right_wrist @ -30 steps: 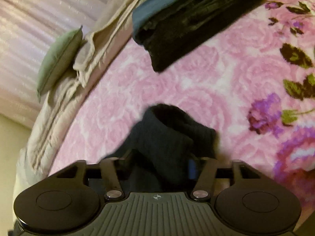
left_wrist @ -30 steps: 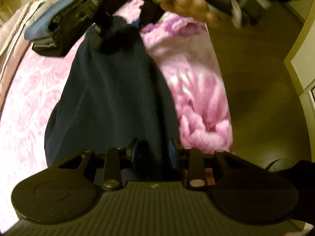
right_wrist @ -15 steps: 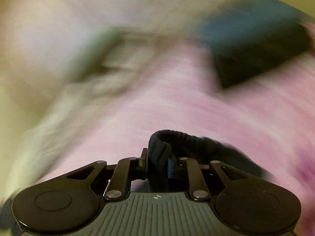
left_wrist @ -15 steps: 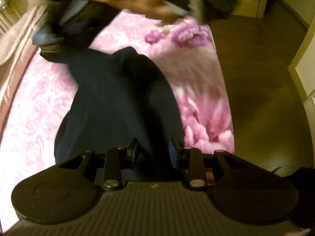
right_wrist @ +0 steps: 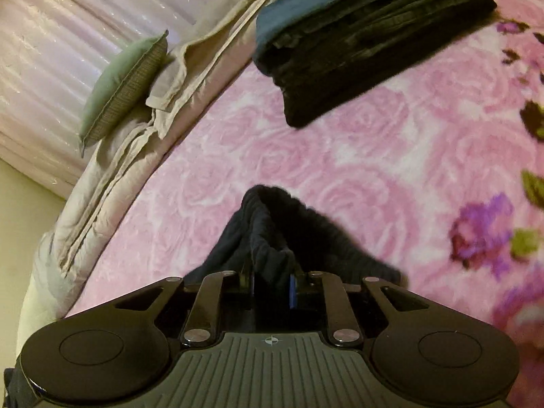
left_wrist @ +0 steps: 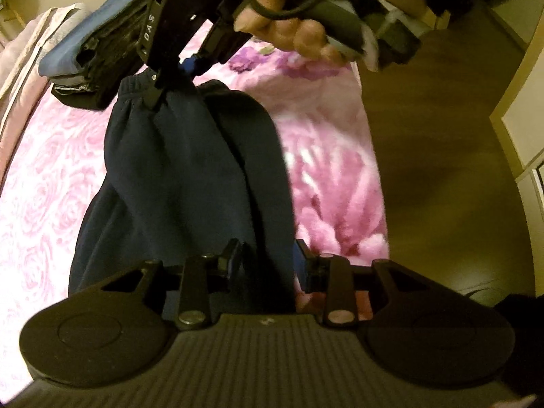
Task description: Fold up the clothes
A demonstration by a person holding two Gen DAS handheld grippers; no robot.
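Note:
A dark navy garment (left_wrist: 190, 170) with an elastic waistband hangs stretched over the pink floral blanket (left_wrist: 44, 183). My left gripper (left_wrist: 268, 261) is shut on its near end, cloth bunched between the fingers. At the far end my right gripper (left_wrist: 170, 85), held by a hand (left_wrist: 285, 27), pinches the gathered waistband. In the right wrist view the right gripper (right_wrist: 272, 280) is shut on the waistband (right_wrist: 268, 224), which rises in a fold in front of the fingers.
A stack of folded dark and blue clothes (right_wrist: 367, 34) lies at the far side of the bed. Beige bedding (right_wrist: 136, 142) and a green cushion (right_wrist: 122, 81) lie along the pale curtain. Brown floor (left_wrist: 442, 170) and a cabinet edge (left_wrist: 523, 129) lie right of the bed.
My right gripper closed on the waistband, swung away in a blur, and returned holding it up. The left gripper kept its grip and stayed in place.

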